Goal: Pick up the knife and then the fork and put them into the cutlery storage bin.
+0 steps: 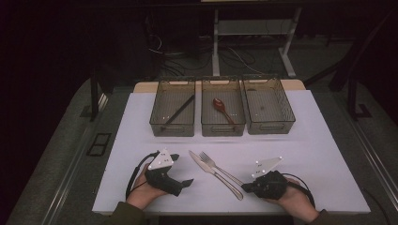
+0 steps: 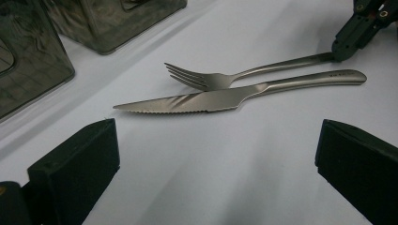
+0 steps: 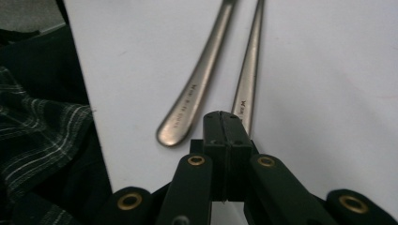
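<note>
1. My right gripper (image 1: 246, 187) sits near the front edge of the table (image 1: 324, 187), toward its right corner. Its jaws are pressed together, tips flat against each other, right at the end of the fork's handle; I cannot tell whether they pinch the handle or only touch it.
2. My left gripper (image 1: 187, 183) rests near the front edge too, toward the left corner. Its jaws are spread wide with bare table between them, aimed at the cutlery.
3. The fork (image 1: 217, 168) and the knife (image 1: 213, 173) lie side by side on the table between my two grippers, slanting from the front edge back toward the left. In the left gripper view the fork's neck lies against the knife (image 2: 225, 96) near where blade meets handle, and the fork (image 2: 220, 79) lies on the far side of it.
4. In the right gripper view the knife's rounded handle end (image 3: 180, 117) lies just beside my closed jaws, closer to the front edge than the fork handle (image 3: 246, 89).
5. Along the back edge stand three clear bins in a row: the left bin (image 1: 172, 108) holds a dark stick, the middle bin (image 1: 223, 107) a reddish spoon (image 1: 221, 108), and the right bin (image 1: 268, 105) stands beside them.
</note>
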Motion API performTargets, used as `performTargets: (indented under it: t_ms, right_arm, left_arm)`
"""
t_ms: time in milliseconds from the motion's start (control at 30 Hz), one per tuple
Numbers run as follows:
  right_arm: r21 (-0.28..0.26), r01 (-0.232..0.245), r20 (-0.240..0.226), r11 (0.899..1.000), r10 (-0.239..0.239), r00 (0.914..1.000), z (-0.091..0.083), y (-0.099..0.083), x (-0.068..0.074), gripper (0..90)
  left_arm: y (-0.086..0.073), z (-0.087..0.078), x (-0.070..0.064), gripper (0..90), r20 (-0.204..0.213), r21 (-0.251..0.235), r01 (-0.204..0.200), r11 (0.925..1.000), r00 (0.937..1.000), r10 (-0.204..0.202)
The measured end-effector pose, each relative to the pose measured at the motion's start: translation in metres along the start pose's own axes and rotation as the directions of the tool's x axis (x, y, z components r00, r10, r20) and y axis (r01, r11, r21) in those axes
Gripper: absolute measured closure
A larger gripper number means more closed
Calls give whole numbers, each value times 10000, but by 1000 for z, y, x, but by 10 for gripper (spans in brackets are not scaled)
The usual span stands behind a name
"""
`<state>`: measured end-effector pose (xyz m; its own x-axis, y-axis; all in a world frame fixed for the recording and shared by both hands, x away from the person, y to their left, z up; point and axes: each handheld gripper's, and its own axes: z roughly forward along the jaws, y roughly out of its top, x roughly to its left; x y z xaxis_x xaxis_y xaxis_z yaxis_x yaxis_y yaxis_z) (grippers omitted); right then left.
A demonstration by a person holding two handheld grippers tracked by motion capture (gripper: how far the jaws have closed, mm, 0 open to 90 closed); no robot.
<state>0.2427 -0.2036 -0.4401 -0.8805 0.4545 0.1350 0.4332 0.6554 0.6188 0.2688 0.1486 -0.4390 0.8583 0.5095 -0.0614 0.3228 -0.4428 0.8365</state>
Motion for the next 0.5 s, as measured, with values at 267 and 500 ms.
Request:
performTargets:
  t_ms: [267,500]
  right_arm:
    - [-44,-104,345,9999,106,9993,-2,-1,-10,889]
    - [-84,-160,569,9998,165,9982,-3,-1,-17,889]
  left_arm:
    - [0,0,0,0,15,32,-39,10000,10000,39]
    - [0,1,0,0,32,23,-30,10000,10000,30]
